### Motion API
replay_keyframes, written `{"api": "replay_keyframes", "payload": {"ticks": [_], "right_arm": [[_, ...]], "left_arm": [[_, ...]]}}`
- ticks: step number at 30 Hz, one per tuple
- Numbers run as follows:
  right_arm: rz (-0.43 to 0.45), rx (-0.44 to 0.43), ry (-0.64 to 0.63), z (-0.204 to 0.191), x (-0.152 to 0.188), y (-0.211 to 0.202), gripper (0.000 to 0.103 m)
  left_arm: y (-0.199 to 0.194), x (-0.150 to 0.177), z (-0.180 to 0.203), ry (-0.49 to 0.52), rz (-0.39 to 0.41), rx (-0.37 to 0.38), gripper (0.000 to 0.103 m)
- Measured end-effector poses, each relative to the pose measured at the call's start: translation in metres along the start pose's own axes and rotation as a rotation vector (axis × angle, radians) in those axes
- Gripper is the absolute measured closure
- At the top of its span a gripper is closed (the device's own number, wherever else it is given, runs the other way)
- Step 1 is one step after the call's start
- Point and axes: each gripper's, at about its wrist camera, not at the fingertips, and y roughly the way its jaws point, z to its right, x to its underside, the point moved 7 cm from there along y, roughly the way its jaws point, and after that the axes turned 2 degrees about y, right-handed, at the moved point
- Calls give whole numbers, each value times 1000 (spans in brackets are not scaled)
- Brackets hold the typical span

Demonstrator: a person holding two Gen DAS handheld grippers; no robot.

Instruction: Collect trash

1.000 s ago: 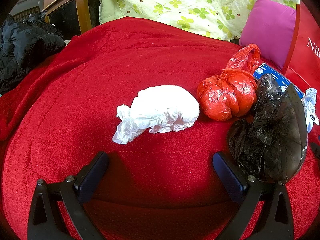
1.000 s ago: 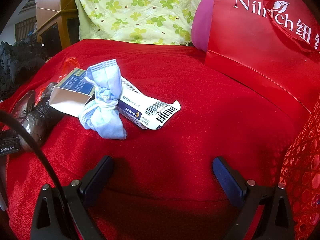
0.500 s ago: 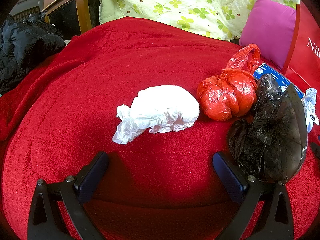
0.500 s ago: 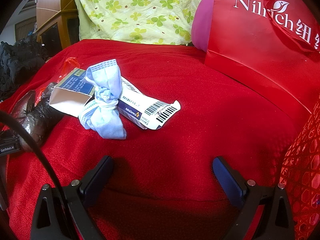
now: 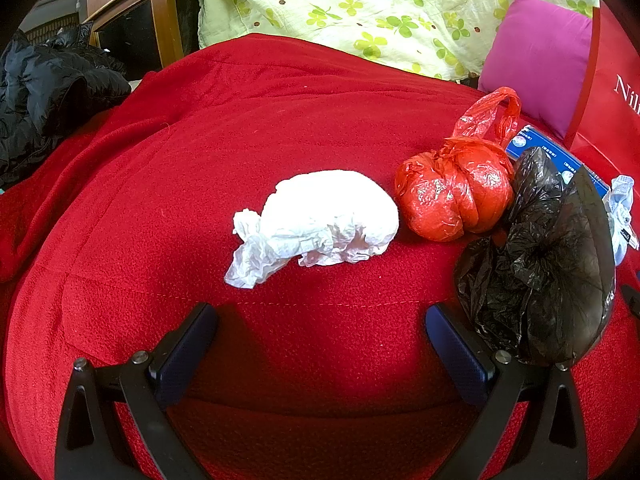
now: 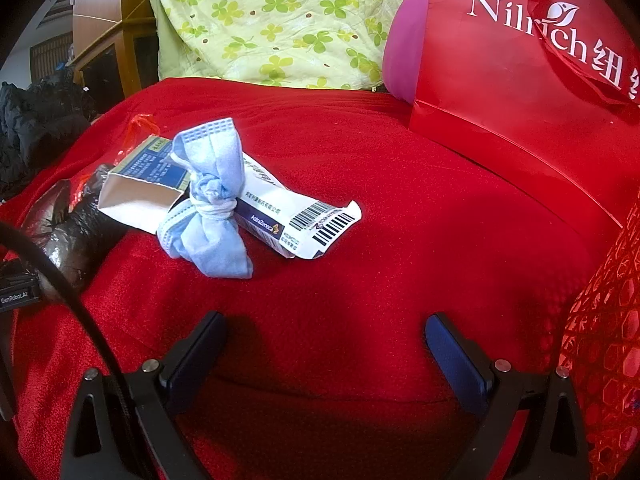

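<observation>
Both grippers, left (image 5: 320, 340) and right (image 6: 326, 340), hang wide open and empty over the red blanket (image 5: 180, 168). White wad (image 5: 320, 226), red bag (image 5: 454, 196) and black bag (image 5: 540, 268) sit ahead of the left; knotted mask (image 6: 212, 204) lies on a carton (image 6: 288, 216) ahead of the right.

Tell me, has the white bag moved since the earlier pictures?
No. The white bag lies at the same place beside the red bag, just as before.
</observation>
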Motion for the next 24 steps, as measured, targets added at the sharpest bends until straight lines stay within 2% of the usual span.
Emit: {"api": "replay_keyframes", "payload": {"ticks": [24], "right_arm": [[-4,5,-8,1,-1,2,1]], "left_arm": [[0,0,0,-1,-3,-1,0]]}}
